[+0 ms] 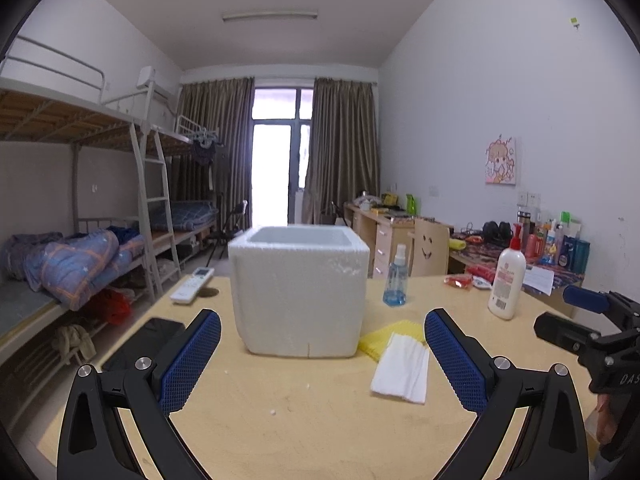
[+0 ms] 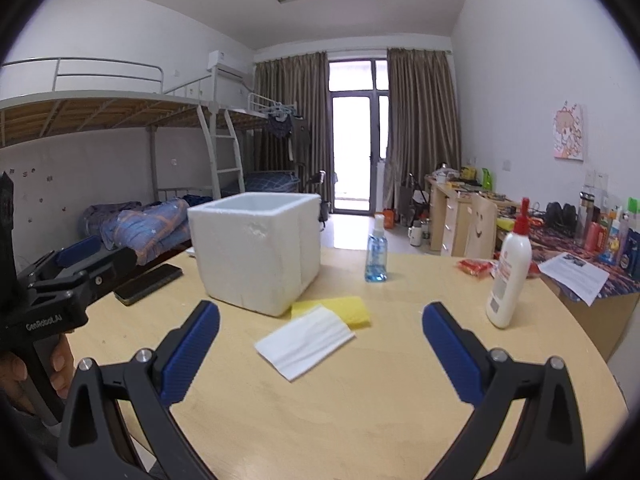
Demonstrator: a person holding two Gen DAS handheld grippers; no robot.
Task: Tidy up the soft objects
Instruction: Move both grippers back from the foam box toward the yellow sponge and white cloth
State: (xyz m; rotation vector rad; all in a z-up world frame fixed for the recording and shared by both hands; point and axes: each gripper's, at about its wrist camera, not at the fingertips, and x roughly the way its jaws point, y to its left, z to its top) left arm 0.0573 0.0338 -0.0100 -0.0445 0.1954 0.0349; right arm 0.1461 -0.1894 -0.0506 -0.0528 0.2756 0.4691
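A white foam box (image 1: 300, 292) stands open-topped in the middle of the wooden table (image 1: 320, 400); it also shows in the right wrist view (image 2: 256, 252). A folded white cloth (image 1: 402, 368) lies to its right, overlapping a yellow sponge cloth (image 1: 394, 336). Both show in the right wrist view, white cloth (image 2: 306, 340) and yellow cloth (image 2: 344, 310). My left gripper (image 1: 322, 354) is open and empty, in front of the box. My right gripper (image 2: 320, 344) is open and empty, hovering around the white cloth. Each gripper shows in the other's view, at the frame edge.
A blue spray bottle (image 1: 395, 276), a white lotion bottle (image 1: 506, 280), a red packet (image 1: 460, 280), a remote (image 1: 192, 284) and a black phone (image 1: 148, 340) lie on the table. A cluttered desk stands at the right, bunk beds at the left.
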